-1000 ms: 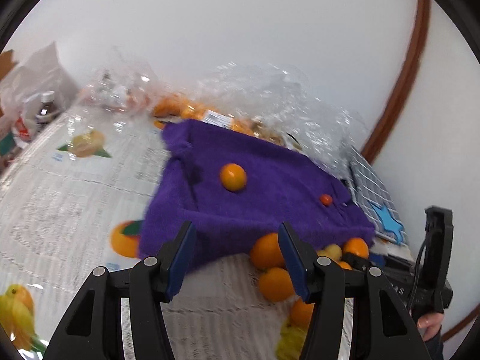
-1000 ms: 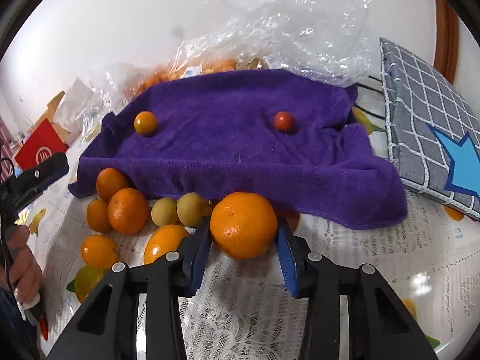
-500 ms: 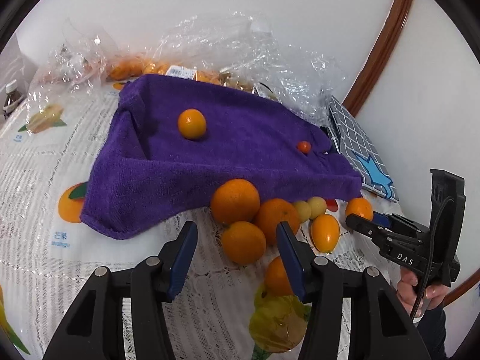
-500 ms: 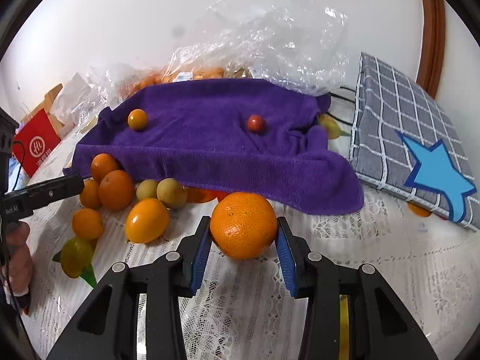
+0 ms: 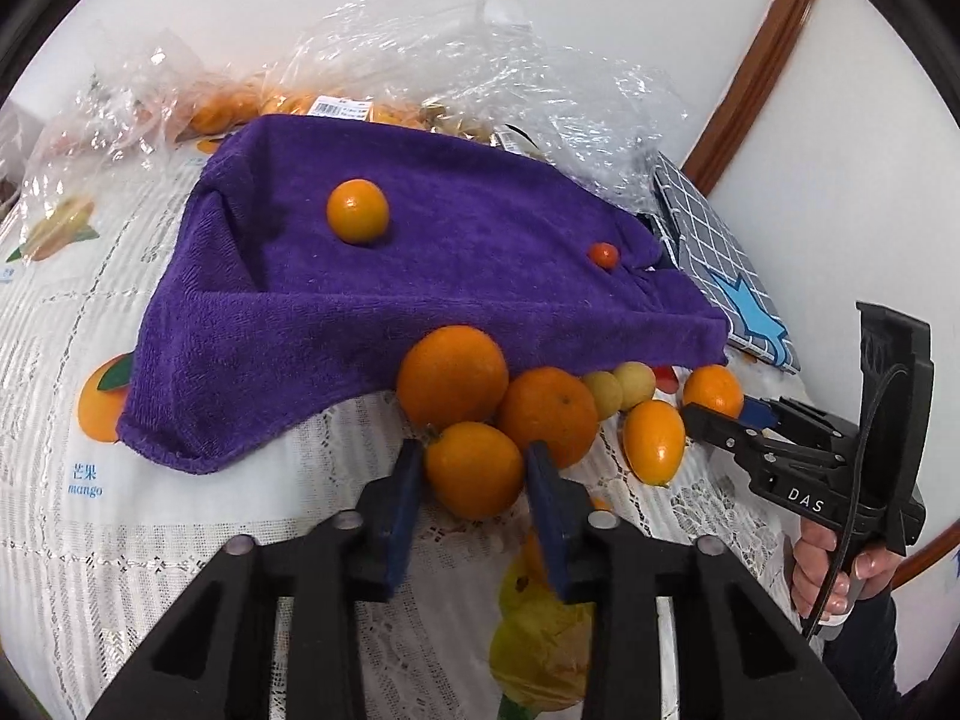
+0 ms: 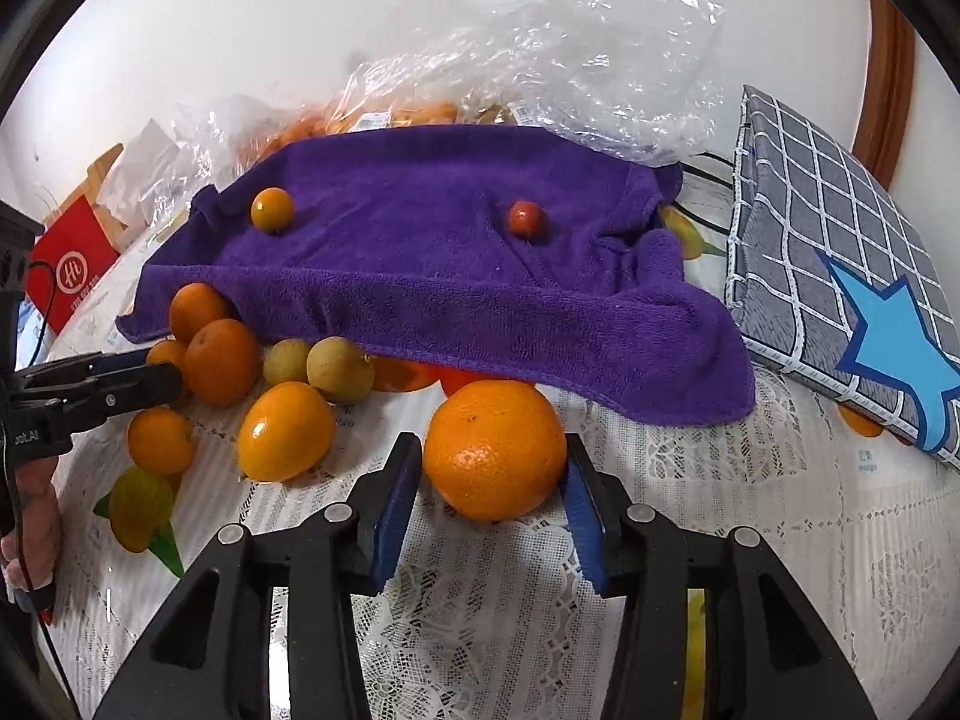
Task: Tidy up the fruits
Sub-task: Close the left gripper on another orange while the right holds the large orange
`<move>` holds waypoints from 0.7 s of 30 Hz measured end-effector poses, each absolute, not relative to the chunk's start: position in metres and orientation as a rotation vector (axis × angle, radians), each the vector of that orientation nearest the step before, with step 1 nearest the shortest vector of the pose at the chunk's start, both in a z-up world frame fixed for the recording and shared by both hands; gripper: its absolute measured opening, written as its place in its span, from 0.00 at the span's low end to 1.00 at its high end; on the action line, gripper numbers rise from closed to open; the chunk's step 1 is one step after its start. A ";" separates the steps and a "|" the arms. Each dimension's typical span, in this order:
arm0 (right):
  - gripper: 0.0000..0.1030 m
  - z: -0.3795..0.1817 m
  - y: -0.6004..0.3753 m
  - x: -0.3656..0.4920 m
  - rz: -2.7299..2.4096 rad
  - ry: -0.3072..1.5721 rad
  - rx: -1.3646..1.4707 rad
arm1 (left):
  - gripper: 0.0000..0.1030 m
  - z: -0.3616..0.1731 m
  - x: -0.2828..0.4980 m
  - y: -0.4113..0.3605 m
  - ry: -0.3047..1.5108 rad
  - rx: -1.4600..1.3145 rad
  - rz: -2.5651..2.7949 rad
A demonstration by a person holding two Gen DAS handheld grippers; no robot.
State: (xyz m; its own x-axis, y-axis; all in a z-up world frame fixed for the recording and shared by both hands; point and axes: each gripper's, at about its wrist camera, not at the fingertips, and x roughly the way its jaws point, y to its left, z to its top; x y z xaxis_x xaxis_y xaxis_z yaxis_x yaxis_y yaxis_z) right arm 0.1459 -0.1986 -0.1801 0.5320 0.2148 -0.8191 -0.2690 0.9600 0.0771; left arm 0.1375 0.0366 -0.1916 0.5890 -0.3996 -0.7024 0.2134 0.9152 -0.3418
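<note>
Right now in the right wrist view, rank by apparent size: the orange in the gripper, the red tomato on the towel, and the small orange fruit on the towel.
1. orange, though nearest the camera.
2. small orange fruit.
3. red tomato, only slightly smaller.

The tablecloth (image 5: 90, 516) carries blue printed characters "芒果" with the word "mango" beneath, beside a printed orange fruit. The right gripper (image 5: 714, 420) body bears white letters "DAS". A red box (image 6: 69, 267) at the table's far left shows a white circled "Hi" logo. A white label (image 5: 339, 105) on the plastic bag (image 5: 540, 78) is printed, but illegible.
</note>
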 end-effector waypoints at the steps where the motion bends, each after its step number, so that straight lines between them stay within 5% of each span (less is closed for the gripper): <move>1: 0.41 -0.180 -0.200 0.146 0.291 0.967 -0.052 | 0.31 -0.192 0.137 0.036 0.871 -0.232 -0.359; 21: 0.41 -0.168 -0.211 0.136 0.325 0.879 0.017 | 0.31 -0.169 0.124 0.057 0.689 -0.275 -0.262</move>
